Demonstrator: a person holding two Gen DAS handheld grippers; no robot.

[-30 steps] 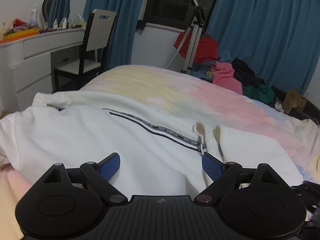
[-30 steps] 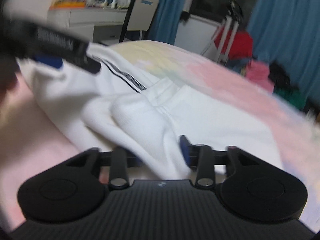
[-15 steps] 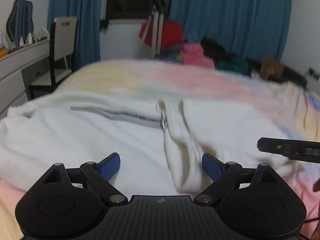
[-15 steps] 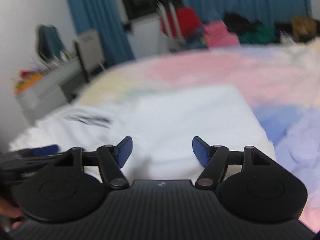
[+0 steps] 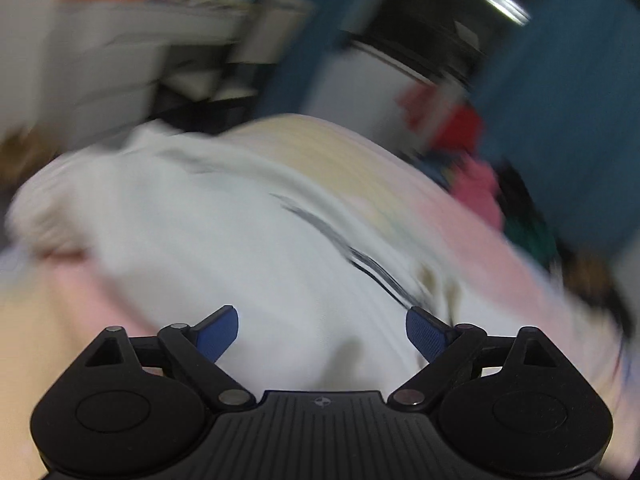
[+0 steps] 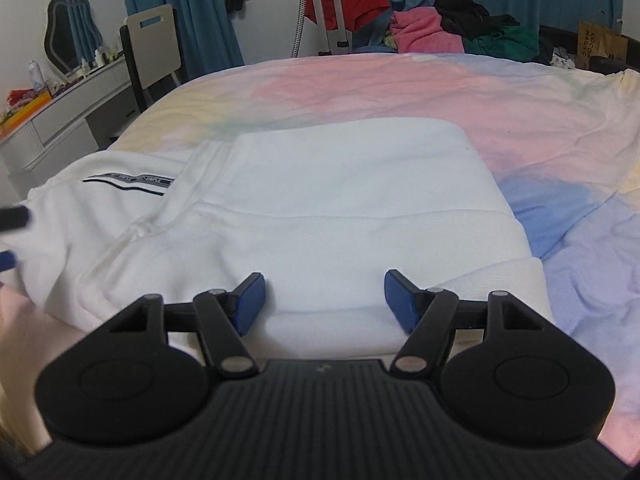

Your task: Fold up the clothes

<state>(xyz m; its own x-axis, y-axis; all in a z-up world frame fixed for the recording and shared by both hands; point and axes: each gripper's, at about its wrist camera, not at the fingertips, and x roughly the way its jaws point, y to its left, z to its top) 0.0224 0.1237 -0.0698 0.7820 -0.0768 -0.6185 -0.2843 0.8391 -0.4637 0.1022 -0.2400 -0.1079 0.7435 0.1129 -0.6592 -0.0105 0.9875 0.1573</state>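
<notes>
A white sweatshirt (image 6: 344, 200) with a dark printed stripe (image 6: 132, 180) lies partly folded on the pastel bedsheet (image 6: 400, 88). My right gripper (image 6: 323, 300) is open and empty, just above the garment's near folded edge. My left gripper (image 5: 322, 332) is open and empty over the white sweatshirt (image 5: 224, 240); that view is motion-blurred. The left gripper's tip shows at the left edge of the right wrist view (image 6: 12, 236).
A pile of pink, black, green and red clothes (image 6: 460, 32) lies beyond the far side of the bed, by blue curtains. A chair (image 6: 152, 56) and a white dresser (image 6: 60, 112) stand at the left. A tripod (image 6: 324, 12) stands behind the bed.
My right gripper let go of the white fabric it held and opened, then settled facing the folded part. My left gripper swung left, blurring its view.
</notes>
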